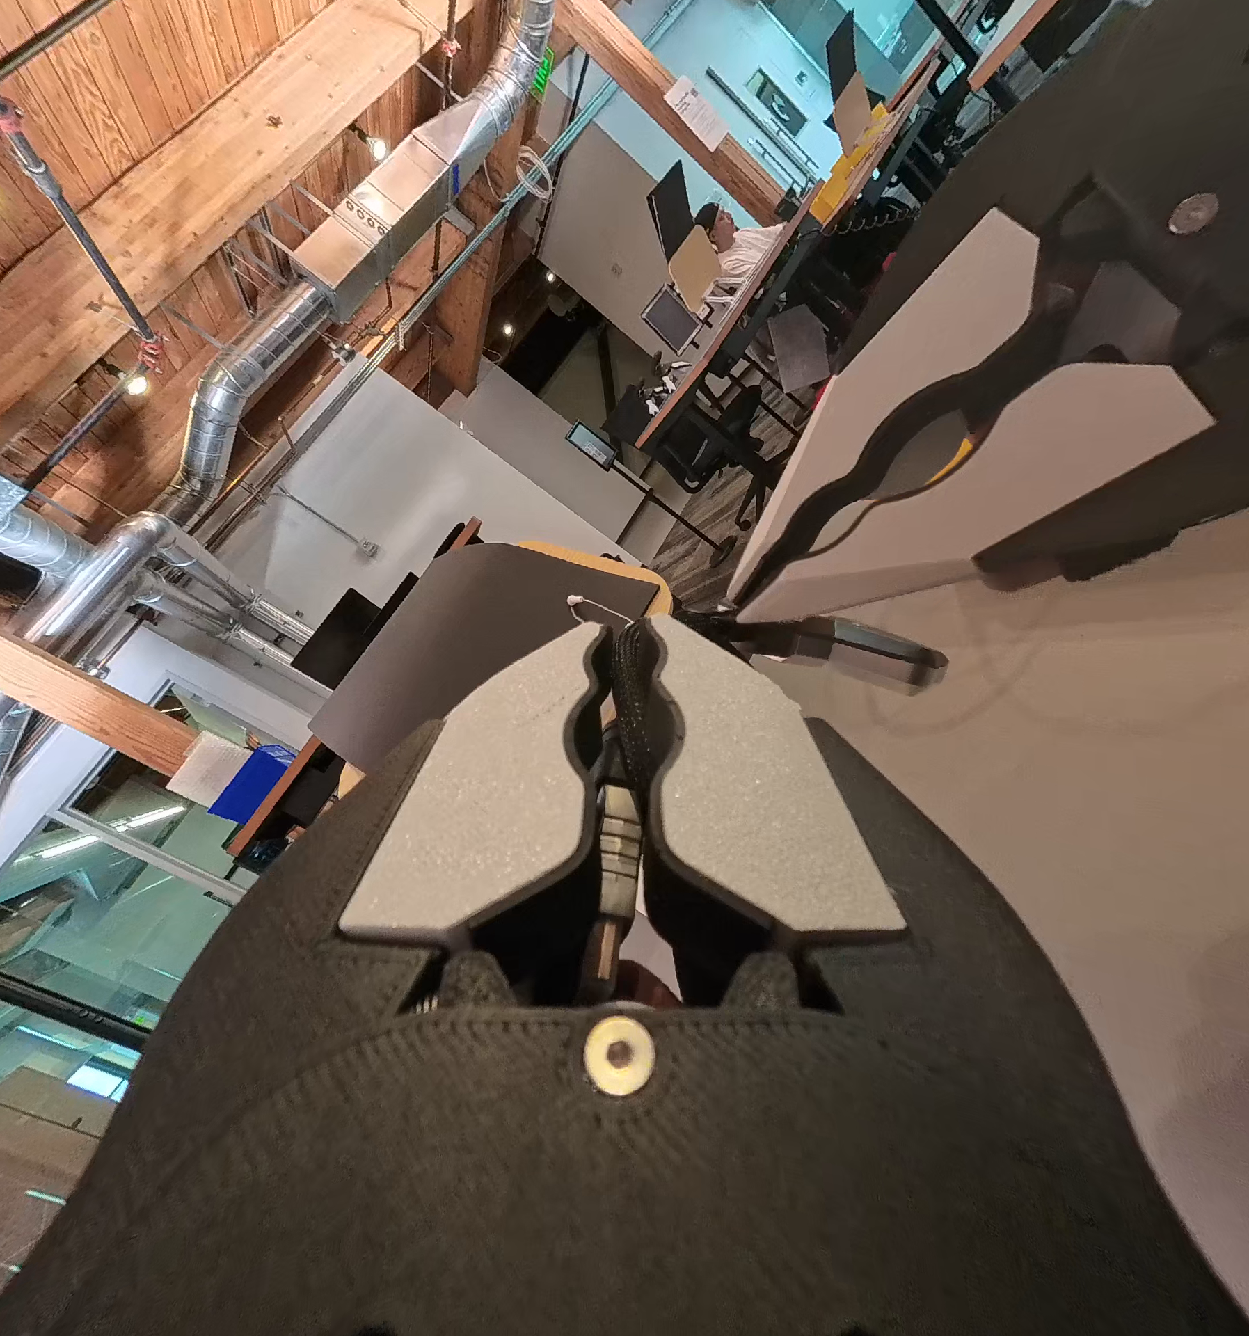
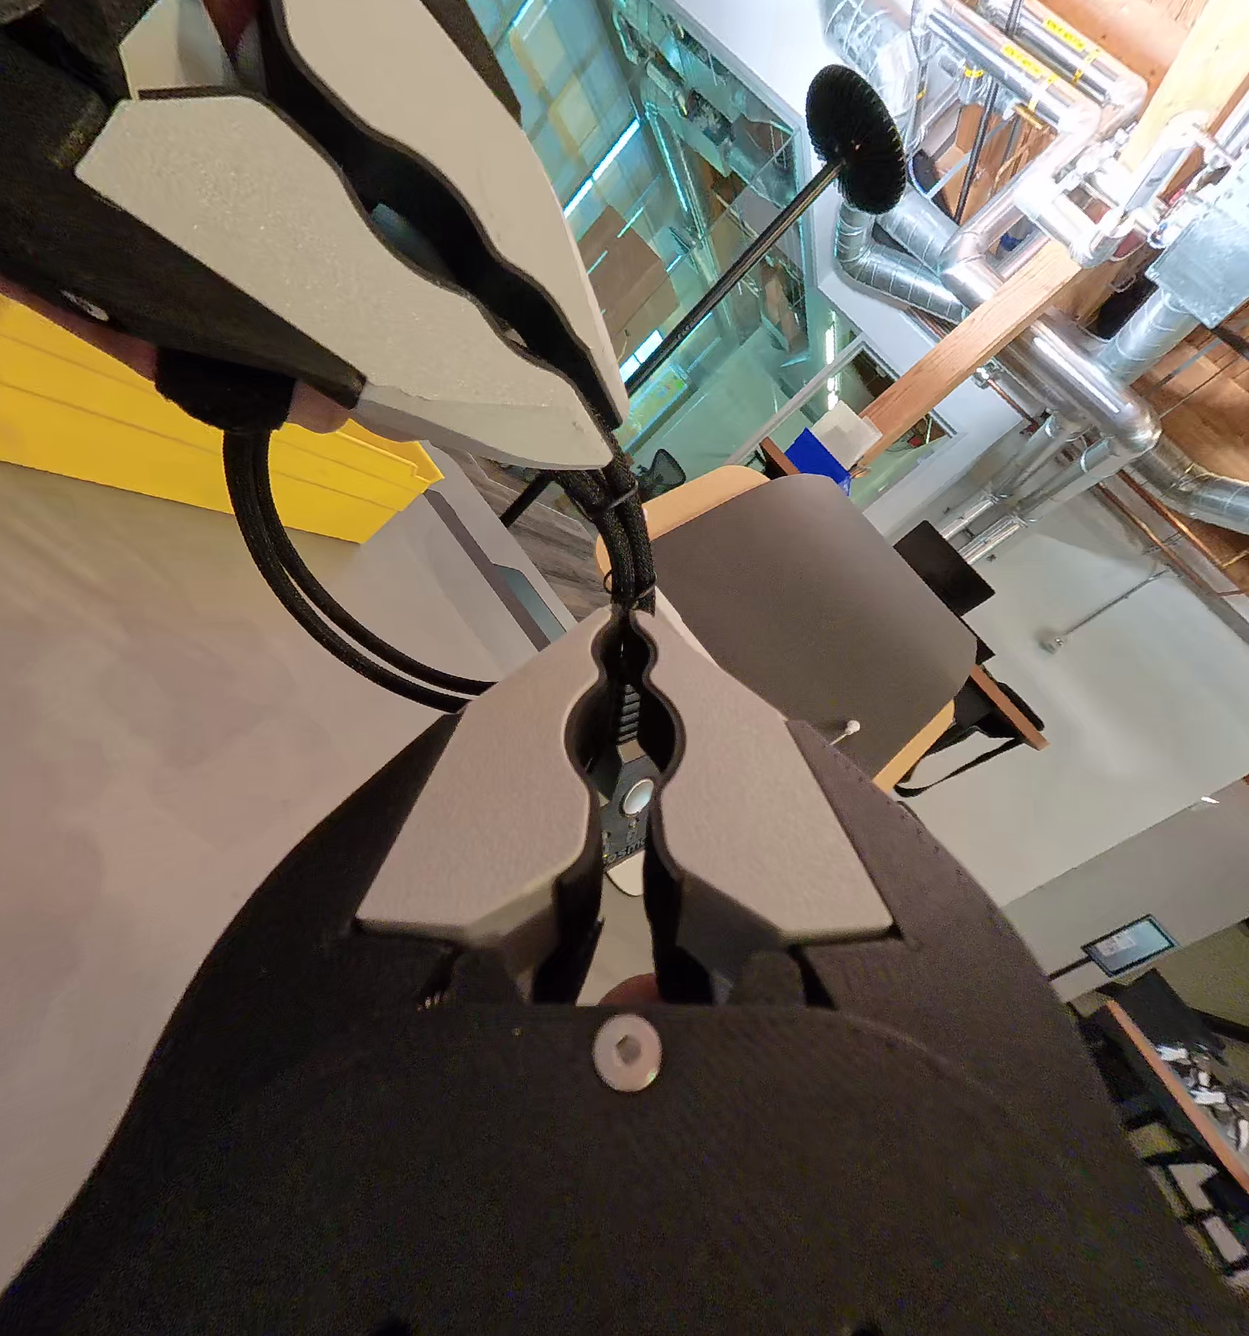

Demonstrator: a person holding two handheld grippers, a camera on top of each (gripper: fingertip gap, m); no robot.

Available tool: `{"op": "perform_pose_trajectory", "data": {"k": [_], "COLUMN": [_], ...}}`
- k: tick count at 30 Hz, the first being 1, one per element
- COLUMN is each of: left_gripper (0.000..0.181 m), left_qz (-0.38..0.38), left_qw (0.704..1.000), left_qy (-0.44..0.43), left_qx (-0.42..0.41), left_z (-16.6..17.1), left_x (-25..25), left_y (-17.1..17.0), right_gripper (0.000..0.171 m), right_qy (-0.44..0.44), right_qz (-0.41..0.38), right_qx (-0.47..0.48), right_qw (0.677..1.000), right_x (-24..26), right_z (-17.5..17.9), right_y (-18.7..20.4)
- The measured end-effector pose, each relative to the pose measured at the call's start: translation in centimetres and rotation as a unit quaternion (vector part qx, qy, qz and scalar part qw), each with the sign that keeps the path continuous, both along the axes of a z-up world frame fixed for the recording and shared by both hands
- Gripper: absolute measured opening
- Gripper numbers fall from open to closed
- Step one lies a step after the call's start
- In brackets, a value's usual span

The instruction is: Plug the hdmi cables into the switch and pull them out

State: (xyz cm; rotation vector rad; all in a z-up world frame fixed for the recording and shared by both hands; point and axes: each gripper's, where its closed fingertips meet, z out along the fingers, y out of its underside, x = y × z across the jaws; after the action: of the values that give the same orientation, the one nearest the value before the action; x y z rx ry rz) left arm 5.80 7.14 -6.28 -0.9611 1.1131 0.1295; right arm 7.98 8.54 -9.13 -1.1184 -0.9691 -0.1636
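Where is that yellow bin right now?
In the right wrist view, the yellow bin sits at far left on the grey table, behind the left gripper.

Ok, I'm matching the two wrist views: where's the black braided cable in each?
Left wrist view: braided cable at centre, pinched in the left gripper.
Right wrist view: braided cable above centre, running down to the switch in the right gripper.
Shared landmark: dark grey chair back behind the fingertips.
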Motion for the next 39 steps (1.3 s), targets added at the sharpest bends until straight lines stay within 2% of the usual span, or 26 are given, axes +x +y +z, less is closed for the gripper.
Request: {"op": "perform_pose_trajectory", "data": {"k": [8,13,17,19,23,26,29,32,39], "left_gripper": [0.005,0.005,0.005,0.005,0.005,0.005,0.005,0.005,0.005], "left_qz": [0.001,0.003,0.003,0.001,0.003,0.002,0.002,0.002,0.0], "left_qw": [1.0,1.0,1.0,1.0,1.0,1.0,1.0,1.0,1.0], "left_qy": [-0.002,-0.004,-0.01,-0.009,-0.004,-0.005,-0.004,-0.003,-0.002], "left_qx": [0.0,0.0,0.001,0.002,-0.002,-0.003,-0.002,-0.002,-0.003], "left_z": [-0.1,0.0,0.3,0.3,-0.1,-0.1,-0.1,-0.1,-0.2], "left_x": [0.0,-0.1,-0.2,-0.1,-0.1,-0.1,0.0,0.0,0.1], "left_y": [0.0,0.1,0.1,0.0,0.1,0.2,0.1,0.0,0.0], "right_gripper": [0.0,0.0,0.0,0.0,0.0,0.013,0.016,0.009,0.002], "right_qy": [0.09,0.19,0.25,0.241,0.196,0.139,0.105,0.088,0.086], "right_qz": [0.05,0.107,0.177,0.162,0.106,0.057,0.035,0.023,0.021], "right_qx": [-0.088,-0.173,-0.255,-0.239,-0.149,-0.081,-0.056,-0.051,-0.061], "right_qw": [0.991,0.961,0.917,0.927,0.963,0.985,0.992,0.995,0.994], "right_x": [-0.1,-0.3,-1.6,-1.6,-0.5,0.0,-0.1,-0.1,-0.1], "right_z": [-0.3,-0.5,-1.1,-1.3,0.0,0.6,0.4,0.0,-0.3], "right_y": [0.1,0.1,-0.7,-0.6,-0.5,-0.5,-0.3,0.0,0.4]}}
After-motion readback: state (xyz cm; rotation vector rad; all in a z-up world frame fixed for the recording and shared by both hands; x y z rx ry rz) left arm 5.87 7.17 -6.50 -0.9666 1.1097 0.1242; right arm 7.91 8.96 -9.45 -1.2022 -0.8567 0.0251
